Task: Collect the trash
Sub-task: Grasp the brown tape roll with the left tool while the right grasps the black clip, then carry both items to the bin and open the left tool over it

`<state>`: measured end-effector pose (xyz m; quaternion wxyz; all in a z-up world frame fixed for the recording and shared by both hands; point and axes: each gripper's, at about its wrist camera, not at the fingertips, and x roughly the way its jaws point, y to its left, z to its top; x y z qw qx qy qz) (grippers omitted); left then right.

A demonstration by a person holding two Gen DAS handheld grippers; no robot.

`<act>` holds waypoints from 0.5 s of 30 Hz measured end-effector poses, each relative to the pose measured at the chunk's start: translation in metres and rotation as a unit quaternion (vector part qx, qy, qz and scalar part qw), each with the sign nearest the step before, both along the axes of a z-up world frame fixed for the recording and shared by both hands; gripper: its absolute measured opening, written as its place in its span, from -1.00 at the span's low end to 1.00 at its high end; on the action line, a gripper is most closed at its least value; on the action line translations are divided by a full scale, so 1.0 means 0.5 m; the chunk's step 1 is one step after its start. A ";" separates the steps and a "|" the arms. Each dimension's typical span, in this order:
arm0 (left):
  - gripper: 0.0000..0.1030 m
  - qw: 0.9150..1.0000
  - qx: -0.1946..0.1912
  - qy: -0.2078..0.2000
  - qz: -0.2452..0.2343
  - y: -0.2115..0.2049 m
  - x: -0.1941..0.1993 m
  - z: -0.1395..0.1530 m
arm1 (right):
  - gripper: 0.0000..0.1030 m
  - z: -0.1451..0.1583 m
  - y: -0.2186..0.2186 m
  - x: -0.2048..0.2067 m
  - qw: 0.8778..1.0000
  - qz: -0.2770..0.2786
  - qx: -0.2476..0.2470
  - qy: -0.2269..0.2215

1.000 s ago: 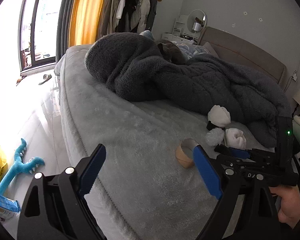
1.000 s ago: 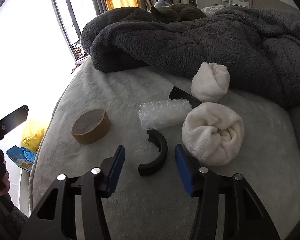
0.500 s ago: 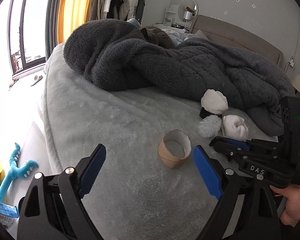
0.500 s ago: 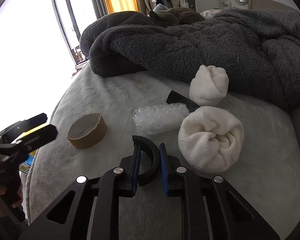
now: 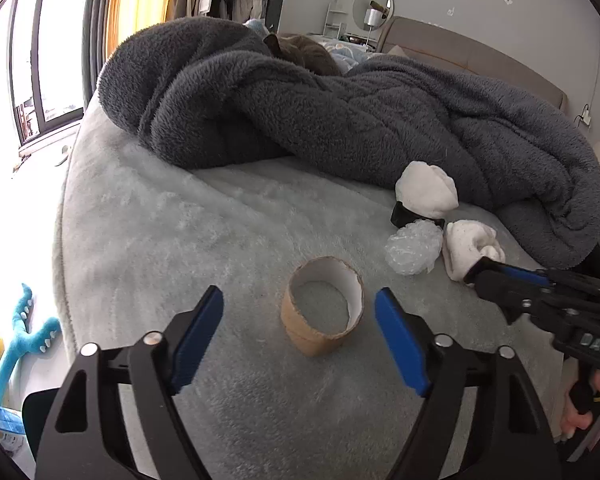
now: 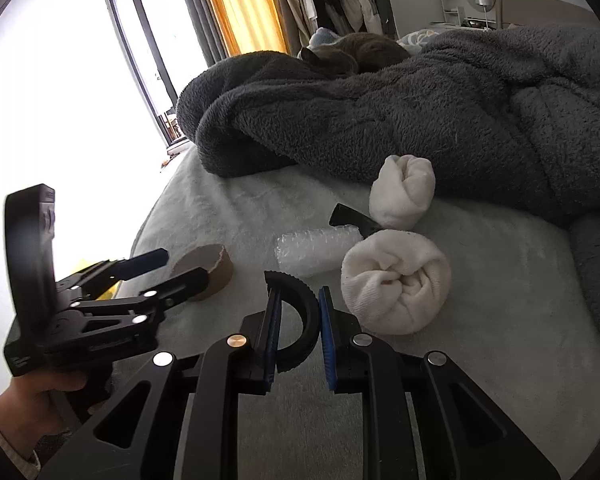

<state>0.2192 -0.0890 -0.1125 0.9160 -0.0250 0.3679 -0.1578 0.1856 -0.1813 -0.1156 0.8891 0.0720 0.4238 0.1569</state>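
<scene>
Left claw: jaws closing, blue pads on either side of the cardboard roll and clear of it; no contact visible. The roll stands upright on the bed, open end up, between the two pads. In the right wrist view the same claw sits at the roll, one finger across its front, held by a hand with a pale cuff showing.

Right claw: closed on the black half ring. The pads press its two sides; the ribbed arc curves up between and above them. The ring appears lifted off the bed cover, though its lower end is partly hidden by the fingers. In the left wrist view this claw enters from the right, tip near a sock roll; the ring cannot be made out there.

Other items on the bed: bubble wrap lies just beyond the half ring, touching the near sock roll. A second sock roll lies farther back against the grey blanket. A black piece lies between the two sock rolls, partly covered.

A cat lies on top of the blanket. On the floor left of the bed: a blue toy.
</scene>
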 end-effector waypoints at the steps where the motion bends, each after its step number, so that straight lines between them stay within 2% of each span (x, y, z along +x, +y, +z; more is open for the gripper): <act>1: 0.47 1.000 0.001 0.001 -0.001 -0.003 0.002 -0.001 | -0.64 0.002 -0.002 -0.002 1.000 0.001 0.003 0.000; 5: 0.30 1.000 0.011 0.008 -0.004 -0.018 0.010 -0.008 | -0.64 0.001 -0.012 -0.006 1.000 0.008 0.018 0.008; 8: 0.10 1.000 0.026 0.018 -0.002 -0.029 0.016 -0.019 | -0.64 0.008 -0.015 -0.011 1.000 0.009 0.023 0.006; 12: -0.11 1.000 0.024 0.019 -0.002 -0.032 0.015 -0.016 | -0.64 0.022 -0.017 -0.020 1.000 0.009 0.028 0.000; 15: -0.14 1.000 0.024 0.018 -0.001 -0.031 0.008 -0.015 | -0.64 0.028 -0.011 -0.028 1.000 0.009 0.029 -0.001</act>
